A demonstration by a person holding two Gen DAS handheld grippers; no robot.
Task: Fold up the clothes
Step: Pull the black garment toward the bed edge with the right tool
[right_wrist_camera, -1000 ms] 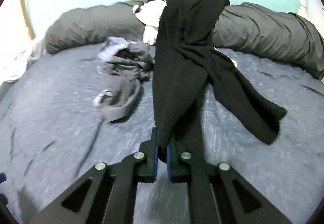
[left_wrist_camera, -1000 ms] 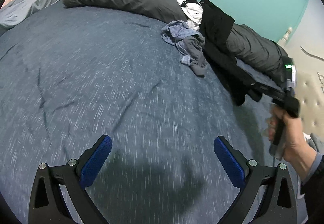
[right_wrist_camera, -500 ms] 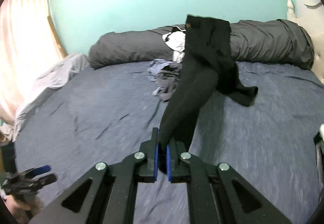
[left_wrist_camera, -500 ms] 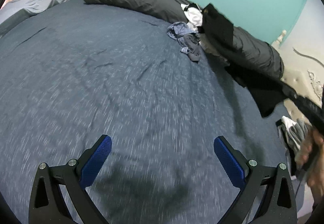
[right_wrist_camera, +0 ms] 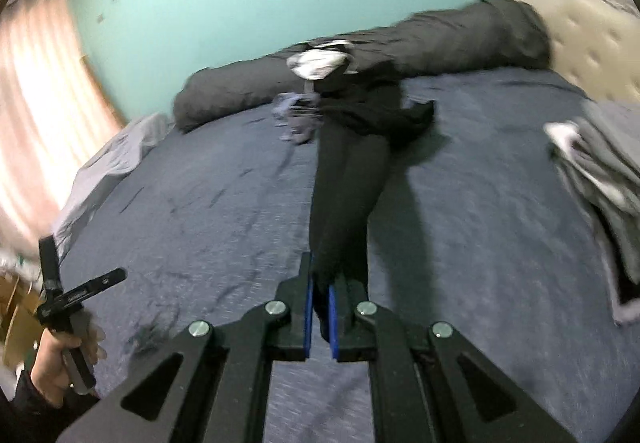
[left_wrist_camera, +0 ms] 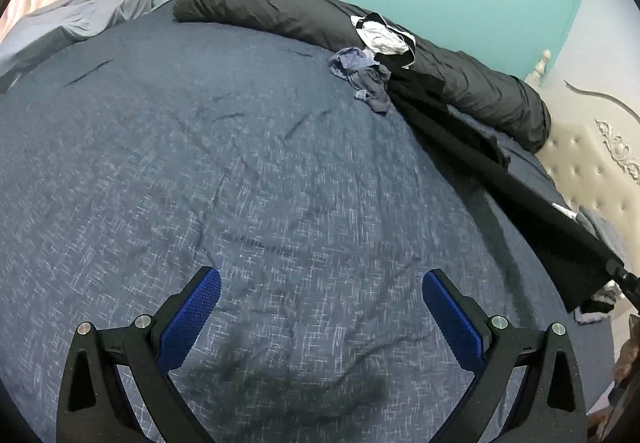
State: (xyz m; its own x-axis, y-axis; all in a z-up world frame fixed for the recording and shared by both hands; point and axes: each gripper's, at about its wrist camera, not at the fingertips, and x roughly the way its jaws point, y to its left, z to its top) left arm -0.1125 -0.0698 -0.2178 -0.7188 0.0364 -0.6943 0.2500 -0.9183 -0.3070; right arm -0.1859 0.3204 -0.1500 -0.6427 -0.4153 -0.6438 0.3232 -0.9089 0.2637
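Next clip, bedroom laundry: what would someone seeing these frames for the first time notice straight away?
First, the black garment, stretched in a long dark strip across the blue bedspread from the small clothes pile by the rolled grey duvet to the right gripper, which is clamped on its end. Next, the left gripper, wide open with nothing between its blue pads, hanging over bare bedspread.

Trousers [left_wrist_camera: 460,131] stretch across the bed [left_wrist_camera: 240,183], rolled duvet [left_wrist_camera: 280,9] behind.
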